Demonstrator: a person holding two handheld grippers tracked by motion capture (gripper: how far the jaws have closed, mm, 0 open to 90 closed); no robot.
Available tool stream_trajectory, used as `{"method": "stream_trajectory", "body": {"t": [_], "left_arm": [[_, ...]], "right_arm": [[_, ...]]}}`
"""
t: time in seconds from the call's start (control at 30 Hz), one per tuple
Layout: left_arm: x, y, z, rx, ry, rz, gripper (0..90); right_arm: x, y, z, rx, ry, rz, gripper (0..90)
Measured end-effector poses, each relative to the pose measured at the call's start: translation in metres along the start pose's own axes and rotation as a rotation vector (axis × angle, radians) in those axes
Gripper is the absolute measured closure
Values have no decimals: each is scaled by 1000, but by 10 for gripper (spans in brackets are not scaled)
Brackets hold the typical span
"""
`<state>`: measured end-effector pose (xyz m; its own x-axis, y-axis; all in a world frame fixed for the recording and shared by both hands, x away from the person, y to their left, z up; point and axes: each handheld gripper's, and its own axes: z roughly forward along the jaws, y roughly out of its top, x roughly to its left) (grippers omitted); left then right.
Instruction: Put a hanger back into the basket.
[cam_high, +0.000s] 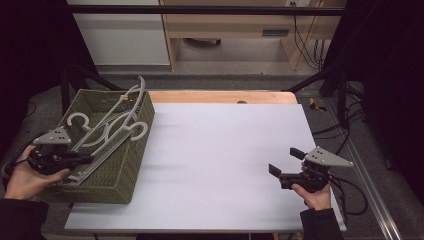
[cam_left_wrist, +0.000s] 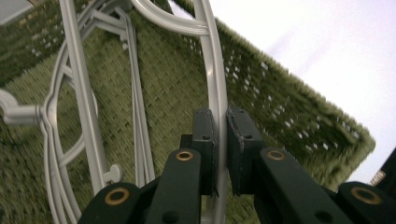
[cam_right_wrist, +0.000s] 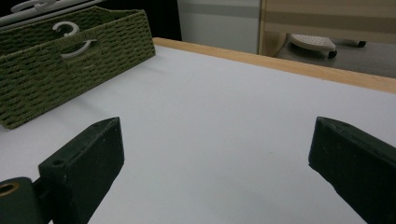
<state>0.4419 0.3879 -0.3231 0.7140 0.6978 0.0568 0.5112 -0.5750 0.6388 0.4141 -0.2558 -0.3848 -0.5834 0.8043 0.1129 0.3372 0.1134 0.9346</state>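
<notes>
The white hanger (cam_left_wrist: 215, 84) is lying on top of a tangle of other white hangers (cam_high: 107, 131) in the green woven basket (cam_high: 127, 170), which is sitting at the desk's left edge, partly overhanging it, near the front left corner. The left hand-held gripper (cam_left_wrist: 219, 140) is clenching on that hanger's thin curved rail, its two black pads pressing the rail from both sides just inside the basket's near wall. To do this step well, the lift is probably best kept slow and straight up, since the hook ends (cam_high: 80, 119) are lying looped among the neighbouring rails and are likely to snag and drag a second hanger along; a slight tilt away from the tangle may free it, and the thin rail could twist in so narrow a grip. The right hand-held gripper (cam_high: 286, 164) is hovering released, jaws wide apart, above the bare white desk (cam_high: 225, 150) near its front right corner, well apart from the basket and ready to steady it if it shifts. How many hangers are lying in the basket is hard to count, as their rails are overlapping; the held hanger's hook and lower end are running out of the left gripper view, and the basket floor beneath the pile is hidden.
</notes>
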Motion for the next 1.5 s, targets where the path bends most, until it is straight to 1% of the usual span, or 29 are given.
{"method": "stream_trajectory", "body": {"t": [0.1, 0.13, 0.37, 0.57, 0.6, 0.63, 0.67, 0.8, 0.87, 0.97, 1.03, 1.07, 1.13, 1.23, 1.4, 1.5], "left_arm": [[4, -7, -2, 1, -9, -4, 828], [6, -8, -3, 10, -18, -1, 829], [12, -16, -5, 26, -39, 6, 828], [22, -24, -4, 38, -40, -9, 827], [22, -26, -4, 28, -37, -11, 827], [22, -26, -4, 34, -45, -6, 827], [22, -27, -4, 28, -46, 1, 827], [17, -25, -3, 51, -64, 35, 827], [16, -24, -2, 56, -62, 43, 827], [17, -24, -1, 39, -66, 39, 826], [17, -24, 1, 40, -65, 42, 826], [17, -24, 2, 48, -68, 43, 826], [17, -25, 3, 37, -68, 38, 825], [18, -24, 1, 37, -67, 37, 825], [20, -20, -5, 35, -46, 52, 825], [22, -20, -3, 47, -35, 61, 826]], "right_arm": [[0, 0, 0, 4, 0, 1, 35], [0, 0, 1, 4, 2, 2, 35], [0, -1, 1, 5, -1, 0, 35], [0, -1, 1, 6, 0, 1, 35], [0, -1, 1, 7, 0, 1, 35], [0, -1, 1, 7, 2, 1, 35], [0, -1, 1, 9, 2, -2, 35], [0, -1, 1, 10, 3, -1, 34], [0, -1, 1, 10, 3, -2, 34], [0, -1, 1, 9, 4, -1, 34], [0, -1, 2, 10, 2, -3, 34], [0, -1, 2, 9, 0, 1, 34], [1, -1, 3, 12, 4, 1, 33], [1, -1, 3, 11, 2, 1, 33], [0, -1, 2, 9, 2, -1, 33], [0, -1, 1, 10, 9, -1, 33]]}}
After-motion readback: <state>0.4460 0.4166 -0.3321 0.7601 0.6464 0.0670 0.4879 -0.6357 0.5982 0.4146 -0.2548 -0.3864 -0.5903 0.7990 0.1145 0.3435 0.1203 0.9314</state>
